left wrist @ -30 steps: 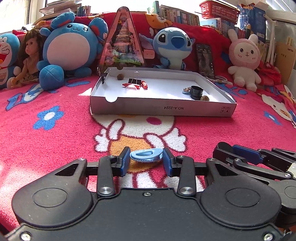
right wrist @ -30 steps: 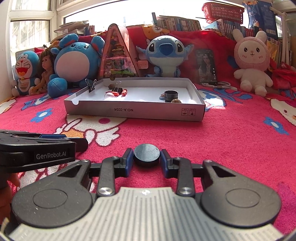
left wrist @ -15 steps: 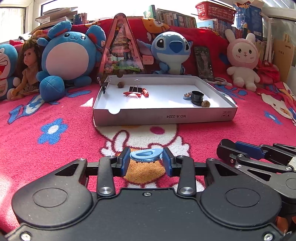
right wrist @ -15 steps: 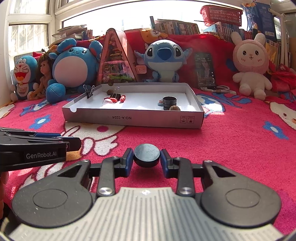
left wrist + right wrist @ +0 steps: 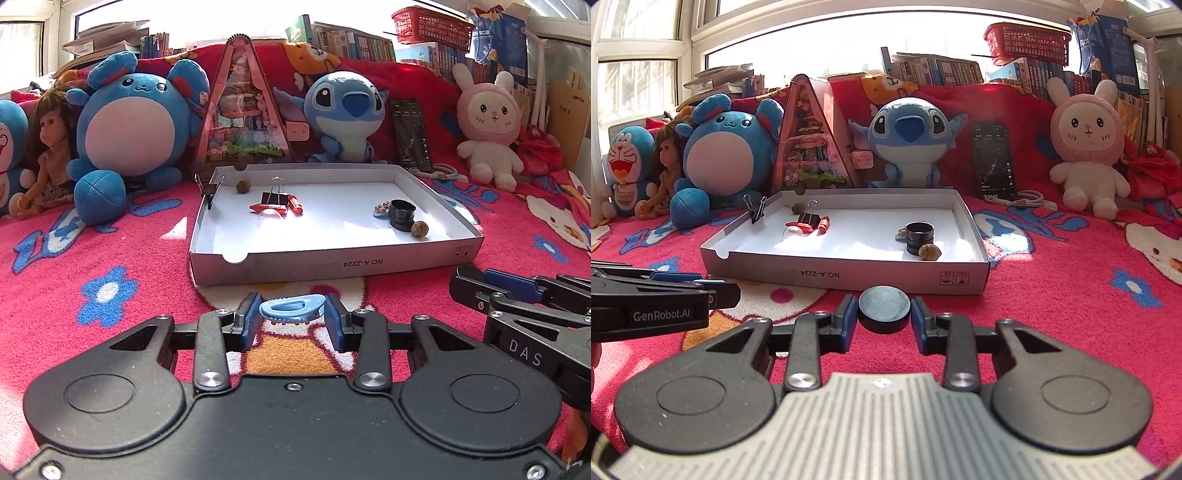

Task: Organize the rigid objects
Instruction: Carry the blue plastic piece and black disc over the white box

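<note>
Two grippers, side by side, both tilted slightly downward above the red blanket (image 5: 1052,258).

Left gripper (image 5: 293,320): clenched on one blue hair clip (image 5: 293,309), lying crosswise between its pads.

Right gripper (image 5: 884,320): clenched on one black disc (image 5: 884,305), seated between its pads.

One white box lid (image 5: 849,275) just ahead of both, holding two binder clips, two nuts, one black ring (image 5: 919,233). Five plush toys and one doll behind.
</note>
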Tool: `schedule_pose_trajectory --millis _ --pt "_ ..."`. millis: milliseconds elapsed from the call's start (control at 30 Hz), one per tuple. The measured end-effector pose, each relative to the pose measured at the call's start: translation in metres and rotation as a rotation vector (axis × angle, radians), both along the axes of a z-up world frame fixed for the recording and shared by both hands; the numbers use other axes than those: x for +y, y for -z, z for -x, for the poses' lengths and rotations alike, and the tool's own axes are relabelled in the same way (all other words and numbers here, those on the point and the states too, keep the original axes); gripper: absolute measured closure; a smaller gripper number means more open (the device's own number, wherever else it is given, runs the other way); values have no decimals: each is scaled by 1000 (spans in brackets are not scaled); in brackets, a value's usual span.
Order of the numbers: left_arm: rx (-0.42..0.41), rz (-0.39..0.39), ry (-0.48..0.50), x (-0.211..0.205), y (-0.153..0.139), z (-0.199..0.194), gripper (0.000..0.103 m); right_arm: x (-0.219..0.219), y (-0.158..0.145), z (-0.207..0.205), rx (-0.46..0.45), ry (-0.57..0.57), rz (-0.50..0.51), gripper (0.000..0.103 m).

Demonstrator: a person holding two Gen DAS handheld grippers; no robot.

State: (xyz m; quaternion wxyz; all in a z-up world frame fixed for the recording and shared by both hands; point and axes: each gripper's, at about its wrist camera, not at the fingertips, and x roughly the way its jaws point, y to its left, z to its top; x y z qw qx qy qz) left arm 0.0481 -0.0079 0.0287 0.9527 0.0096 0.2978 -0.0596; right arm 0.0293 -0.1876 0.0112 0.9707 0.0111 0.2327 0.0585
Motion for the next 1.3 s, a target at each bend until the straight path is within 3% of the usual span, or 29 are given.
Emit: schedule_pose_trajectory --millis 967,1300 --pt "-6 56 3 5 -28 -69 67 -12 -19 -52 5 35 -29 65" --pt "43 75 1 12 -33 -107 67 -20 -27 -81 27 46 -39 65"
